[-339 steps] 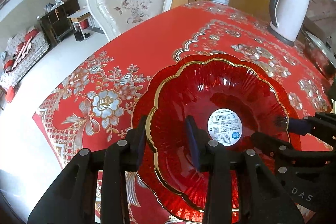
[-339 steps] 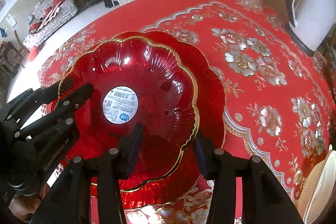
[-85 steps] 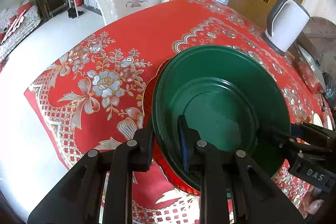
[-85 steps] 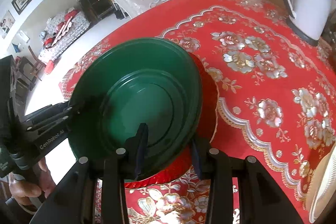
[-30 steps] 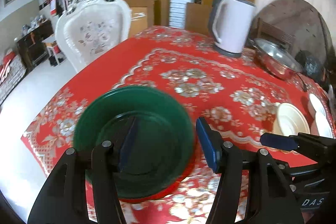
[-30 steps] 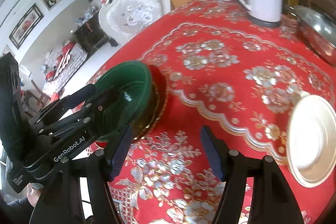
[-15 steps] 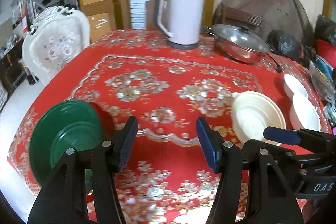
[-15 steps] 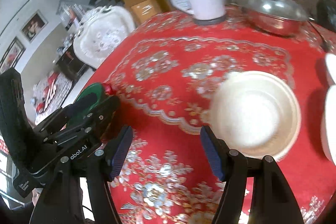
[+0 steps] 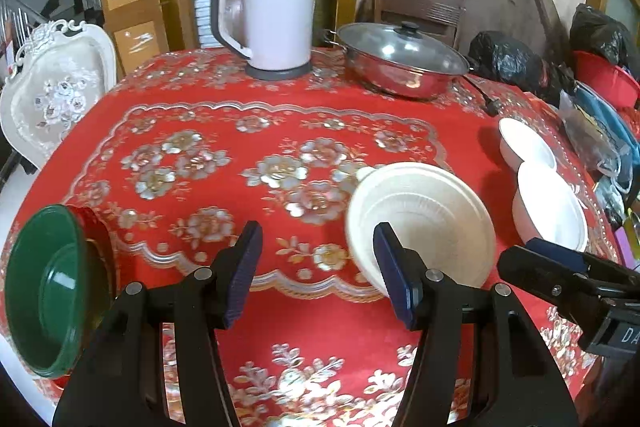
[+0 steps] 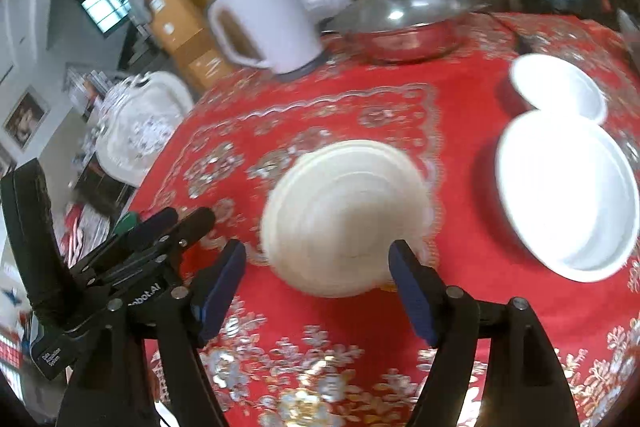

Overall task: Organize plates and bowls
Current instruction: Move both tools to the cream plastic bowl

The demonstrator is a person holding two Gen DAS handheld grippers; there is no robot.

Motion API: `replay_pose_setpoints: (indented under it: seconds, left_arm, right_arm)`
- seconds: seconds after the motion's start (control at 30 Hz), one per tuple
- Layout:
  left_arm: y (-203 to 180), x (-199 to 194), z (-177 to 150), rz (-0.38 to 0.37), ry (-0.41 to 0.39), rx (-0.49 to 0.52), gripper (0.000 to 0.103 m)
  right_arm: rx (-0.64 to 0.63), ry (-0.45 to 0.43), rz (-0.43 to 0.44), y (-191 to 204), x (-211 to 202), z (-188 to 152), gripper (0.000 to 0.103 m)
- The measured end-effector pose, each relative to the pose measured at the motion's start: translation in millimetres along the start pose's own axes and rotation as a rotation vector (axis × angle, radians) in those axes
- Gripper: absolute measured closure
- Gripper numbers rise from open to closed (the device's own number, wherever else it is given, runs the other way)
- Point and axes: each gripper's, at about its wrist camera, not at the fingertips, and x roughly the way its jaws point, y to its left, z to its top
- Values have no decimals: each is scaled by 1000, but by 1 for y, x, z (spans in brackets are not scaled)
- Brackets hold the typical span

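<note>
On the bench (image 9: 320,323), a bowl (image 9: 420,223) sits centre; 2 bowls (image 9: 550,203) right of it, plates (image 9: 52,307) far left, kettle (image 9: 272,11) and pot (image 9: 400,61) behind.

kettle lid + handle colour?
Dark grey, on a white body. The electric kettle shows best in the left wrist view; the right wrist view is blurred.

Left hand-held gripper (image 9: 318,267) and right hand-held gripper (image 10: 318,287) both gape wide.

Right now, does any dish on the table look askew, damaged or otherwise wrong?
Nothing looks broken or spilled. One oddity: the green plate sits on red plates at the table's left edge, seemingly overhanging it. The cream bowl and two white bowls rest upright on the tablecloth.
</note>
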Motion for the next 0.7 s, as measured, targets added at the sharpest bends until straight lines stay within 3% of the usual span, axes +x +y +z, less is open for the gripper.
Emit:
replay_pose_setpoints:
  seconds: [0.27,0.7]
  left_arm:
    - [-5,17,4,-8,21,-30,45]
    - [1,58,7,-15,114,-61,45]
  right_arm:
    - [85,5,7,-30,6,-1,29]
    - [113,37,-5,-47,33,8,29]
